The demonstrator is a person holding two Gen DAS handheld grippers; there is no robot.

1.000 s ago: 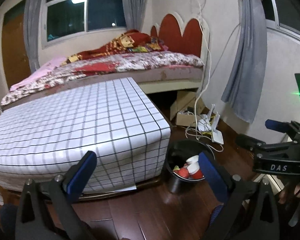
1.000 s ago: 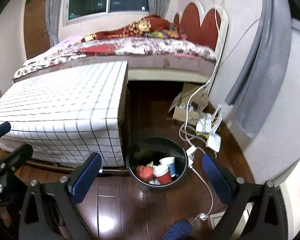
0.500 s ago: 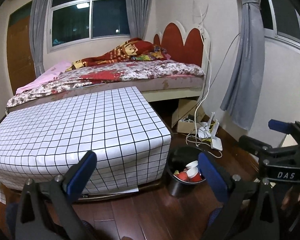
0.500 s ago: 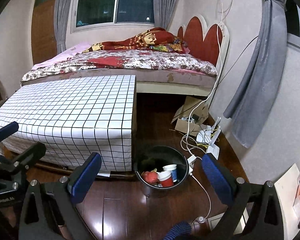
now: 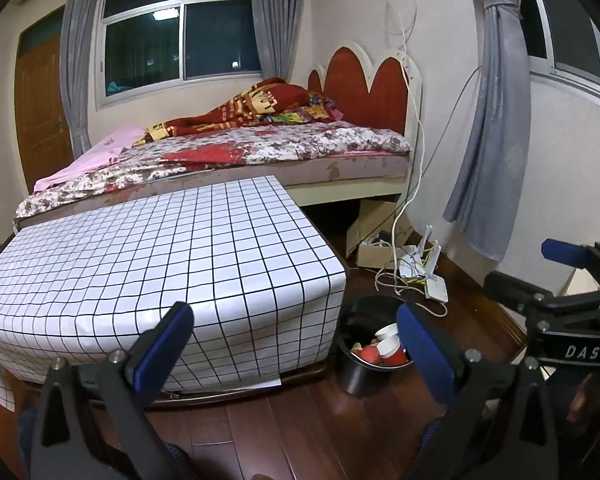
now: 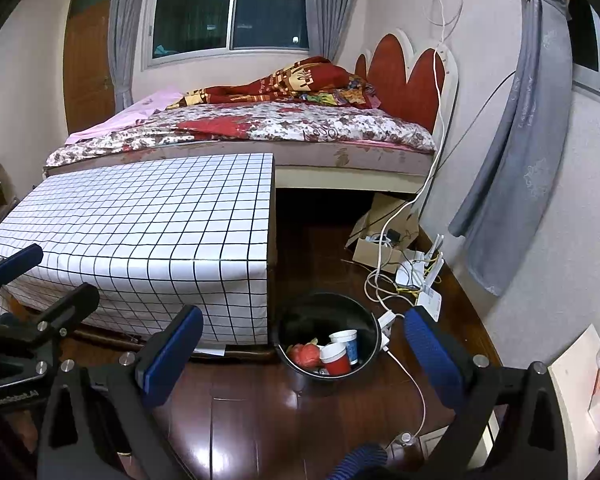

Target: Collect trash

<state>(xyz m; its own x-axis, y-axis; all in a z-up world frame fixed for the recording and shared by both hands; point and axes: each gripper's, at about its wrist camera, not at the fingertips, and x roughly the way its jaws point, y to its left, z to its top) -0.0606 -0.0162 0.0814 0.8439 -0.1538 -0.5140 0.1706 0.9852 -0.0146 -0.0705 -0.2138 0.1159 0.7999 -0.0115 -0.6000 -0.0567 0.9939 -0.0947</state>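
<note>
A black trash bin (image 6: 327, 336) stands on the wood floor by the corner of the checked table (image 6: 148, 224). In it lie a red paper cup (image 6: 335, 359), a white and blue cup (image 6: 347, 342) and a red crumpled wrapper (image 6: 305, 354). The bin also shows in the left wrist view (image 5: 370, 344). My left gripper (image 5: 292, 344) is open and empty, high above the floor before the table (image 5: 152, 256). My right gripper (image 6: 302, 350) is open and empty, above and short of the bin. The right gripper shows in the left wrist view (image 5: 540, 276).
A bed (image 6: 260, 128) with a red headboard stands behind the table. A cardboard box (image 6: 380, 236), white routers (image 6: 424, 280) and loose cables (image 6: 384, 292) lie on the floor by the right wall. Grey curtains (image 6: 516, 152) hang there. A cable (image 6: 414, 392) runs past the bin.
Both grippers have risen and pulled back from the bin, so the bin looks smaller and lower. Both stay open and empty.
</note>
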